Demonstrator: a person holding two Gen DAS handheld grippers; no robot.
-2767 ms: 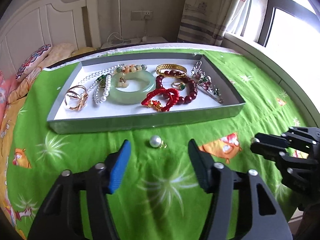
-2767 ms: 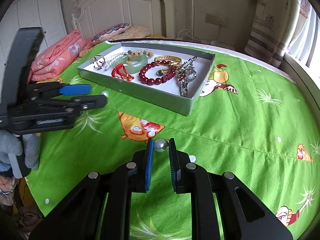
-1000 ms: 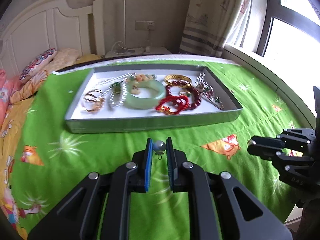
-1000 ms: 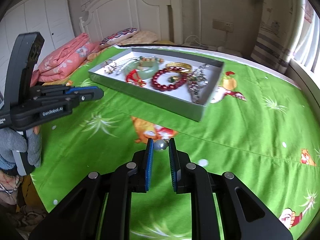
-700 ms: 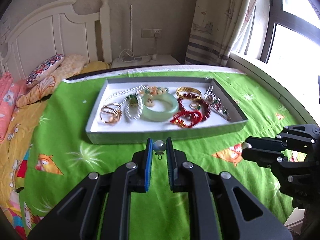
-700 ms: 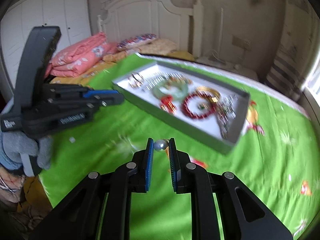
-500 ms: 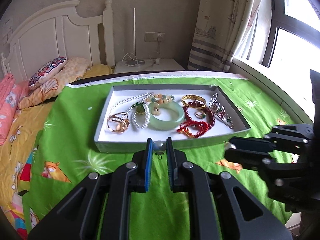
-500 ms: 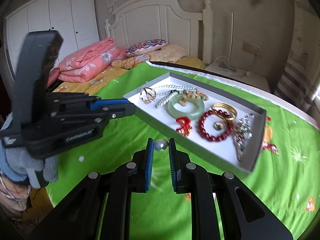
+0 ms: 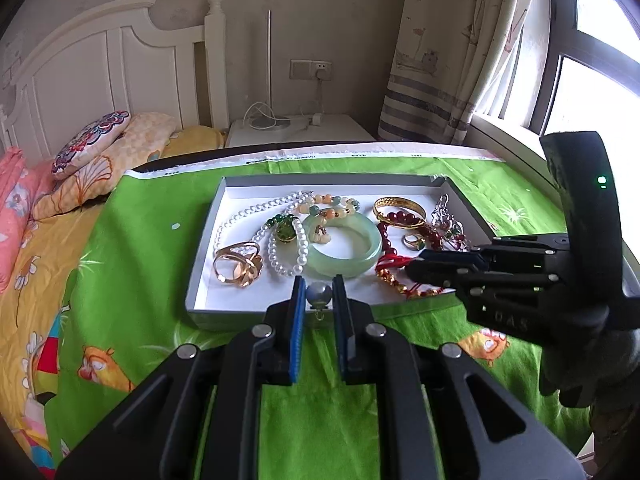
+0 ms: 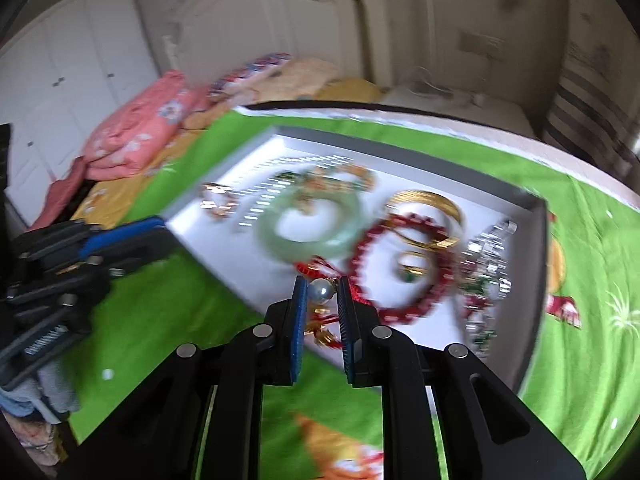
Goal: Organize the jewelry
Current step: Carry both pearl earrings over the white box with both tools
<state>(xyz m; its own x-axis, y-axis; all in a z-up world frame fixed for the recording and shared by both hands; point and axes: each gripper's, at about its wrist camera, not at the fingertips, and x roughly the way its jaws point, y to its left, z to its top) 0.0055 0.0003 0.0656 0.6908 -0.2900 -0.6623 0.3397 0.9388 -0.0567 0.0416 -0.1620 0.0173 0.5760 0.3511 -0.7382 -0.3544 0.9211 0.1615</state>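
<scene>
My left gripper is shut on a pearl earring and holds it above the near wall of the grey jewelry tray. My right gripper is shut on a second pearl earring over the tray's near part, by the red bead bracelet. The tray holds a jade bangle, a pearl necklace, a gold ring, a gold bangle and a red cord bracelet. The right wrist view is blurred by motion.
The tray lies on a green cartoon sheet on a bed. A white headboard, pillows and a folded pink quilt are at the left. A nightstand, curtain and window stand behind and to the right.
Both grippers, each holding a pearl earring, have risen and moved toward the tray. The right gripper now reaches over the tray's near part.
</scene>
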